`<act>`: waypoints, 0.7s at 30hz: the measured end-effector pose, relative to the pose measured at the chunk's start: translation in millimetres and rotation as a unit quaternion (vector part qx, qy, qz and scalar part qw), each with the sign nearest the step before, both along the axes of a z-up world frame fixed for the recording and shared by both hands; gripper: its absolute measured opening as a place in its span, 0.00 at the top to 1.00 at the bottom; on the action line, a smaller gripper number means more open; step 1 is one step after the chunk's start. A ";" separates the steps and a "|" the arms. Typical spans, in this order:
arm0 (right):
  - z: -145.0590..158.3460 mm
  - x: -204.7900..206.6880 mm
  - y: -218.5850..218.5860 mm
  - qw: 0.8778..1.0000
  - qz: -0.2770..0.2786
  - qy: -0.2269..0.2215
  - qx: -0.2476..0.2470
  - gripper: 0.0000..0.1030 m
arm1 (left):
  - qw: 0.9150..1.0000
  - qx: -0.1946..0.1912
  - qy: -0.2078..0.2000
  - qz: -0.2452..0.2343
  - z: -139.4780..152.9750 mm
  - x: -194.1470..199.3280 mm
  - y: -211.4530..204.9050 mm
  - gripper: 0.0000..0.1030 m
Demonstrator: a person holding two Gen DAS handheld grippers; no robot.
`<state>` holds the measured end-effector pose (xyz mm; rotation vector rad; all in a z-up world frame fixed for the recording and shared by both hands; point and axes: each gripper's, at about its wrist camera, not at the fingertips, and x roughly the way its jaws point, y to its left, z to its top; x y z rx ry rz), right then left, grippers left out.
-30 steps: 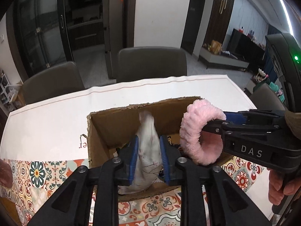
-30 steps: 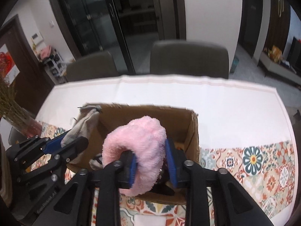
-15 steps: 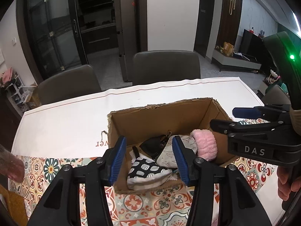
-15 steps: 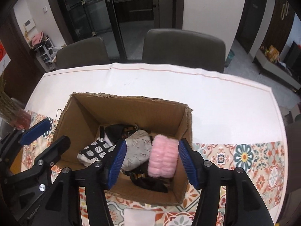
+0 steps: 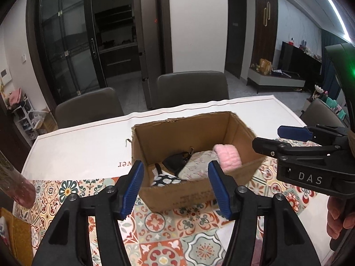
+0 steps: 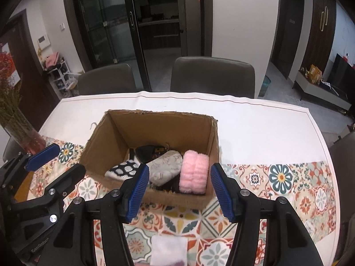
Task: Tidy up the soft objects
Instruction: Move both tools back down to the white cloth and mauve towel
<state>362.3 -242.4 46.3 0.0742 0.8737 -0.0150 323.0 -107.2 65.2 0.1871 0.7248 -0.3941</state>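
At the far left a pinkish glass vase of dried stems (image 6: 20, 130) stood on the tiled-pattern surface (image 6: 286, 177). The left tongs (image 5: 175, 186) had just been opening and hung empty, nothing between the blue pads, short of the open brown cardboard box (image 6: 106, 130). Inside the box, left to right, lay a black-and-white patterned cloth piece (image 6: 124, 168), a dark black item (image 6: 146, 153) behind it, a grey-beige pouch with a faint branch print (image 6: 164, 168) and a fluffy pink plush band (image 6: 194, 174), which rested against the right wall. The right tongs (image 6: 177, 190) had likewise just parted and held nothing. Judging by this, the drop-off step was finished and the hands were clearing the box; the next move likely called for finding another soft item, perhaps the white fuzzy patch (image 6: 168, 250) near the bottom edge of the right wrist view. Readable writing was sparse: upside-down red letters "ver" (image 5: 124, 163) on the white cloth, "DAS" (image 5: 310, 179) on the right tool body, and "GenRobot" (image 6: 40, 245) on the left one; print on the box front was too blurred to read.
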 end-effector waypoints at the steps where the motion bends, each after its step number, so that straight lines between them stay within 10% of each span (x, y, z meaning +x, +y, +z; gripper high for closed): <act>1: 1.2 -9.0 0.2 1.000 -0.001 -0.007 0.000 0.43 | 1.000 -0.003 -0.003 -0.002 0.5 -5.2 0.0 0.42; 21: -13.1 -130.7 3.8 0.996 -0.061 -0.067 0.015 0.43 | 0.999 -0.039 0.003 -0.038 -26.7 -87.3 18.0 0.35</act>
